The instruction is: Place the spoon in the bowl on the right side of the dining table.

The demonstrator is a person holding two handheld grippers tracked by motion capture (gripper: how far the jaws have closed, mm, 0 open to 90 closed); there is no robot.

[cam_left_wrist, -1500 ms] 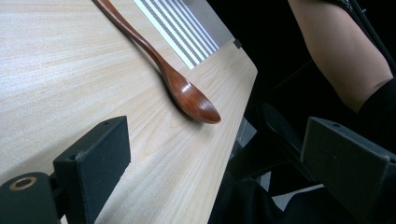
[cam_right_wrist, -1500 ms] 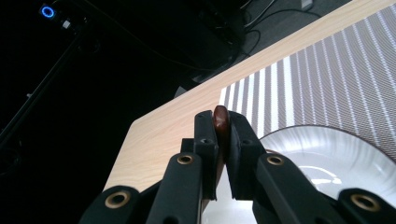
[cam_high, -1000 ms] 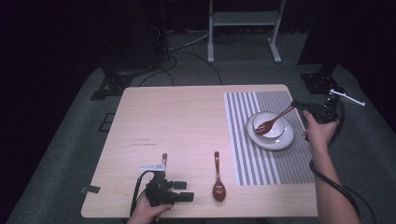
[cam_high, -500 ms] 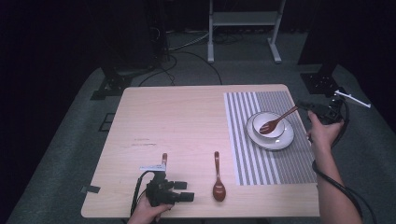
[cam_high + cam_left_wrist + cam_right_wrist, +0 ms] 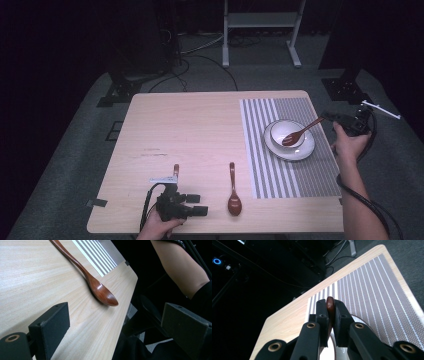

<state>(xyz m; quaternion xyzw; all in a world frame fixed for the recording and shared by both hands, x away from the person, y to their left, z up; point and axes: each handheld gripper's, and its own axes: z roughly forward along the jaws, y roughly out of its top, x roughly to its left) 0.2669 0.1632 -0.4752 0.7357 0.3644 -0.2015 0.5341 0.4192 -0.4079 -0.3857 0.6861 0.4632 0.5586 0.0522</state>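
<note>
Step in hand: right gripper (image 5: 330,118) clamps handle of brown wooden spoon (image 5: 300,134), its scoop inside white round bowl (image 5: 289,131) on striped mat (image 5: 280,170). Left gripper (image 5: 200,211) gapes, idle at near edge. Next, judged: release spoon.

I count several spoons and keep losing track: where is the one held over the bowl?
In the high view, the held spoon is at the table's right side, clamped in the right gripper, its scoop inside the white bowl on the striped mat.
</note>
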